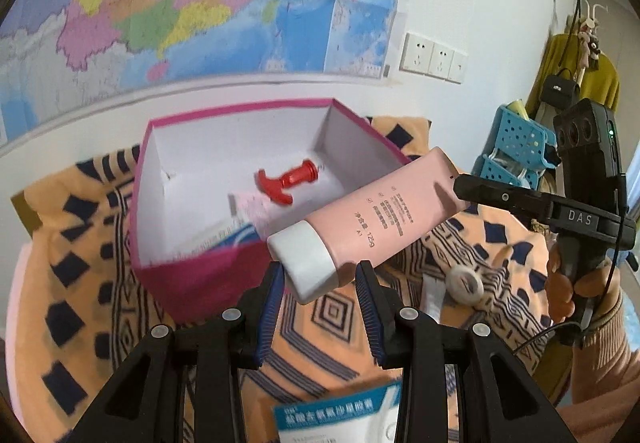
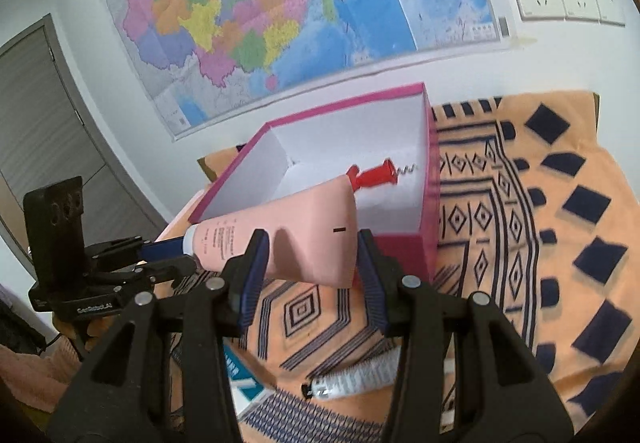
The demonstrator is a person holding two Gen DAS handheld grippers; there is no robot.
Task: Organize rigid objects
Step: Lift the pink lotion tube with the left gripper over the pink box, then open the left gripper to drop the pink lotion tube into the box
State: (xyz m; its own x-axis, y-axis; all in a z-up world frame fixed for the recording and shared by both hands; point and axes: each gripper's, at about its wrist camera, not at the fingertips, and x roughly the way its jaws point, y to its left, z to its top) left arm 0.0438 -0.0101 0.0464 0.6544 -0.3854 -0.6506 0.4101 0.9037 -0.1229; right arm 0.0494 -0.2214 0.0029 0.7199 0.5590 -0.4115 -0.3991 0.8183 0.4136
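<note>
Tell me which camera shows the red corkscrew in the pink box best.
The right wrist view: the red plastic corkscrew shows its metal spiral, though the pink tube hides part of its handle. The left wrist view shows its handle and body, but no spiral.

Mid-frame, the pink tube (image 1: 380,219) hangs slanted across the magenta box (image 1: 192,275) near its right wall. The box's white floor left of the red corkscrew (image 1: 290,181) lies open.

Pink tube (image 1: 384,219) with white cap (image 1: 306,261), held tilted in the air beside an open pink box (image 1: 208,275); red corkscrew (image 1: 290,179) lying on the box's white floor.
</note>
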